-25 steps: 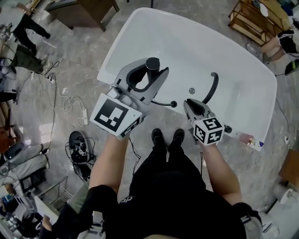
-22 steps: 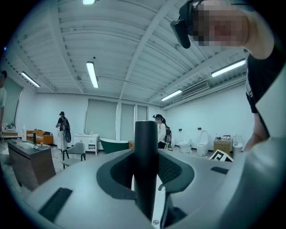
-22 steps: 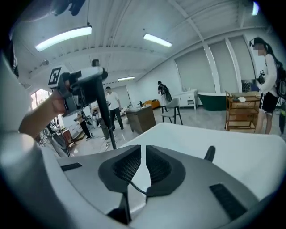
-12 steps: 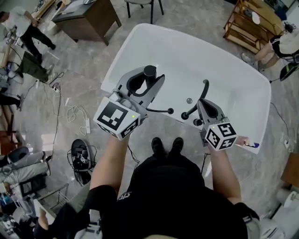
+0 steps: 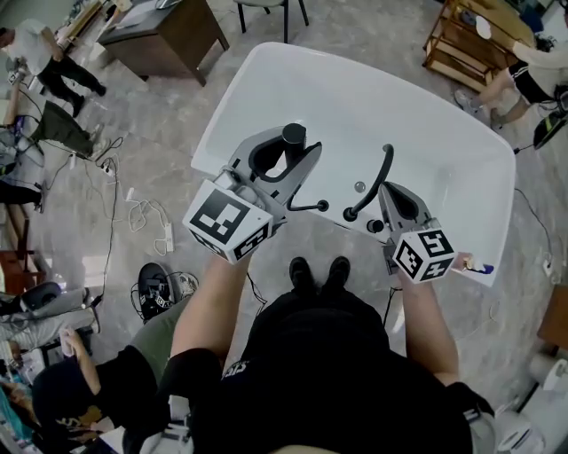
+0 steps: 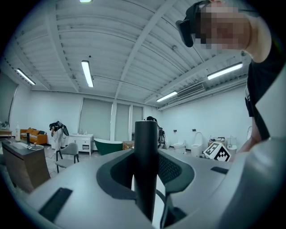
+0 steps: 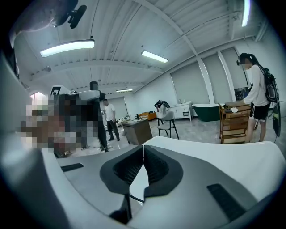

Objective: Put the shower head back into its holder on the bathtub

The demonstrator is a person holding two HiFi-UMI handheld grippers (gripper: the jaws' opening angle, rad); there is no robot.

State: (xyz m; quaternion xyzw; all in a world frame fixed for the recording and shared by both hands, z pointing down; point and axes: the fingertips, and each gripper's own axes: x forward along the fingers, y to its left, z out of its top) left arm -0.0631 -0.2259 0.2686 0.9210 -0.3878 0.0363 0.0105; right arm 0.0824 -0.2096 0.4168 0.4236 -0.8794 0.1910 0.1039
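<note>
The white bathtub (image 5: 266, 80) lies below me. My left gripper (image 5: 297, 142) is shut on the black shower head handle (image 5: 291, 135), which stands upright between the pads (image 6: 146, 156). Its thin black hose (image 5: 306, 209) runs down to the black fittings (image 5: 351, 215) on the near rim. A curved black spout (image 5: 383, 173) rises there over the tub. My right gripper (image 5: 388, 188) hovers just right of the spout, above the rim. Its jaws meet at the tips (image 7: 143, 147) with nothing between the pads. Which fitting is the holder I cannot tell.
A small bottle (image 5: 475, 266) lies on the tub rim at the right. Cables (image 5: 133, 199) and shoes (image 5: 155, 284) litter the floor to the left. A desk (image 5: 160, 27) stands at the back left, a wooden rack (image 5: 470, 40) and a person at the back right.
The right gripper has risen from the rim beside the spout and its jaws have closed. The left gripper has lifted a little with the shower head still in it.
</note>
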